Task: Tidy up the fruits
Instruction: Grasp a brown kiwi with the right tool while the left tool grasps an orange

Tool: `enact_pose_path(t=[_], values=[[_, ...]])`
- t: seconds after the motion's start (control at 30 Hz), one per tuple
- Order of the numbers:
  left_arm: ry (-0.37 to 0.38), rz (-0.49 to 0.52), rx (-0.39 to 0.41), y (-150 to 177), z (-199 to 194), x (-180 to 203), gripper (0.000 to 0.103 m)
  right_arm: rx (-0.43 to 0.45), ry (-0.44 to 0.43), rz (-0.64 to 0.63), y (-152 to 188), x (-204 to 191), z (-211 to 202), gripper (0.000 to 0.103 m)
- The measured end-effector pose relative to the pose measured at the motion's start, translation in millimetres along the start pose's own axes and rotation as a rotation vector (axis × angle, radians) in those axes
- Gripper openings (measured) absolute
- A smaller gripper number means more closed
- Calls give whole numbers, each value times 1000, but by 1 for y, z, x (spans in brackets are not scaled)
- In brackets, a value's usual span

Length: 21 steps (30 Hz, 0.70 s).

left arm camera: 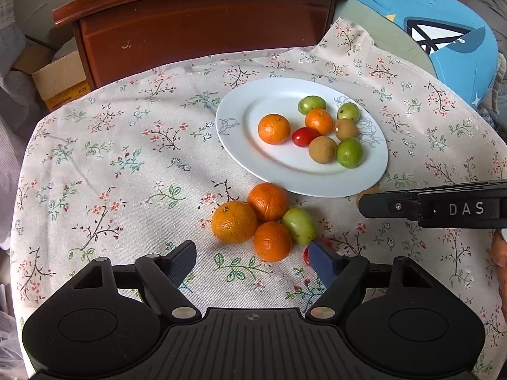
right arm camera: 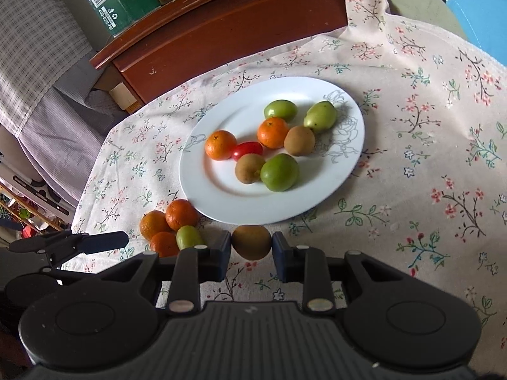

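Fruits are split between plate and cloth. The right gripper [right arm camera: 251, 247] pinches a brown fruit [right arm camera: 251, 242] between its pads, just off the white plate [right arm camera: 202, 190] at its six o'clock edge. Only the right wrist view shows that grip. In the left view the left gripper [left arm camera: 253, 261] gapes wide and empty, three oranges [left arm camera: 234, 221] and a green fruit [left arm camera: 299, 225] clustered at its twelve o'clock on the floral tablecloth [left arm camera: 126, 158].

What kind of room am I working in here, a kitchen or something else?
Probably a lived-in home room, likely a bedroom rather than a kitchen: a floral tablecloth under a white plate of fruit, a dark wooden cabinet behind, and a blue printed pillow beside it.
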<state>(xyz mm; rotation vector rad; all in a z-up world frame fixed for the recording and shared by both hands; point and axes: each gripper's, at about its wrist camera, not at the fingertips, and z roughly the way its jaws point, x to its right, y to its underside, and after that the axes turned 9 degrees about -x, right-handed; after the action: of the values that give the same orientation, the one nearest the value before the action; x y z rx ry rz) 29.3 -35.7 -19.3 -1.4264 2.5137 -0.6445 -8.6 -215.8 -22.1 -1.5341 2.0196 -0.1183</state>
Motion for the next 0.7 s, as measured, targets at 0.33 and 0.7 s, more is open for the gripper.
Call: enact_pose_path(t=[0.33, 0.7], values=[[12, -8, -6, -1, 6, 5, 44, 4, 7, 10, 0, 1, 0, 28], [64, -69, -17, 3, 4, 4, 27, -9, 11, 14, 0, 1, 4, 28]])
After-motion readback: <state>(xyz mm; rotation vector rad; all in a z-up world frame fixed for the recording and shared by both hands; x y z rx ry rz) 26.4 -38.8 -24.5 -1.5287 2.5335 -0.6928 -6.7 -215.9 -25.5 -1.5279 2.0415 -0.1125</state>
